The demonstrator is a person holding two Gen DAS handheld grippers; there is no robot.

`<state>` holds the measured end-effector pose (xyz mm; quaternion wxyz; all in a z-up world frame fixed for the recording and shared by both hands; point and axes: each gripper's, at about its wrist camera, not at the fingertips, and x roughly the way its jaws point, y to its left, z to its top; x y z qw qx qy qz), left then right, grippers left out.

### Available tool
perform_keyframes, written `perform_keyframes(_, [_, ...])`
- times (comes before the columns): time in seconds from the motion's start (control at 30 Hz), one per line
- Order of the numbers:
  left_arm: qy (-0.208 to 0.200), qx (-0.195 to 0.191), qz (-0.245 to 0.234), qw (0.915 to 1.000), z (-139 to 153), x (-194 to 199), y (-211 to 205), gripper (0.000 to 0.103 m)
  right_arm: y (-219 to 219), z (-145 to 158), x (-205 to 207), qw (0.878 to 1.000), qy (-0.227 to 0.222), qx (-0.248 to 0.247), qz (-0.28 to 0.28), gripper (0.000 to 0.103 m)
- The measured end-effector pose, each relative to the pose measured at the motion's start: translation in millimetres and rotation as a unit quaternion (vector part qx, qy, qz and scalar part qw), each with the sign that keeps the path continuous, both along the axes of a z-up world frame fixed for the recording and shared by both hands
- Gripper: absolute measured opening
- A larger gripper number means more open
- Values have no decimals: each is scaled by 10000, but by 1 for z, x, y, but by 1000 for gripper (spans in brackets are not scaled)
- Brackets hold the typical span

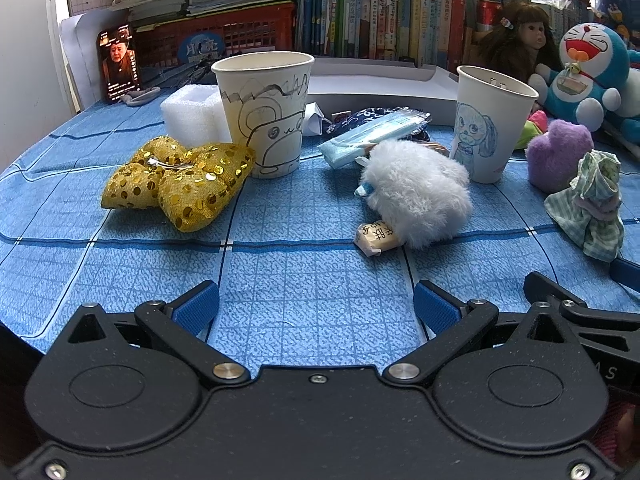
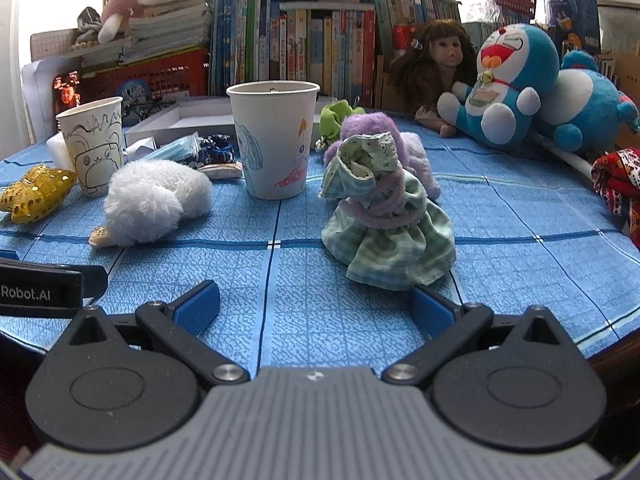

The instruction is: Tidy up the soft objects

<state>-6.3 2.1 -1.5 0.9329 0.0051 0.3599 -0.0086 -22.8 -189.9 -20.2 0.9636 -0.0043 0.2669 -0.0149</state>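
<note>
Both grippers hover low over the blue table (image 1: pixel 280 280), nothing in either. Left gripper (image 1: pixel 316 306) has its fingers spread wide; ahead sit a gold sequin bow (image 1: pixel 176 182), a doodled paper cup (image 1: pixel 266 114) and a white fluffy toy (image 1: pixel 416 196). Right gripper (image 2: pixel 314 306) is just as wide open, its right finger just beside the green checked doll dress (image 2: pixel 384 220), with a purple plush (image 2: pixel 376 128) behind it.

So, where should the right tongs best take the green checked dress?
Probably at the waist of the green checked dress, where purple cord bunches the cloth narrow. Come straight ahead with the open right tongs; the skirt below spreads too wide.
</note>
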Motion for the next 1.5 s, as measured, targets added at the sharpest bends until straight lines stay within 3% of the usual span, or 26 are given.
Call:
perform_keyframes(0.9, [-176, 73, -137, 9997, 2, -4, 0, 103, -6, -2, -1, 9994, -178, 30, 296, 103])
perform_keyframes(1.07, [-405, 52, -197, 9990, 12, -5, -1, 103, -17, 6, -2, 9989, -315, 232, 241, 103])
perform_keyframes(1.37, [-669, -88, -480, 9966, 31, 8, -13, 103, -25, 22, -4, 9950, -943, -300, 166, 103])
perform_keyframes(1.5, [-701, -163, -560, 9958, 33, 18, -20, 103, -33, 25, 4, 9942, -996, -403, 103, 103])
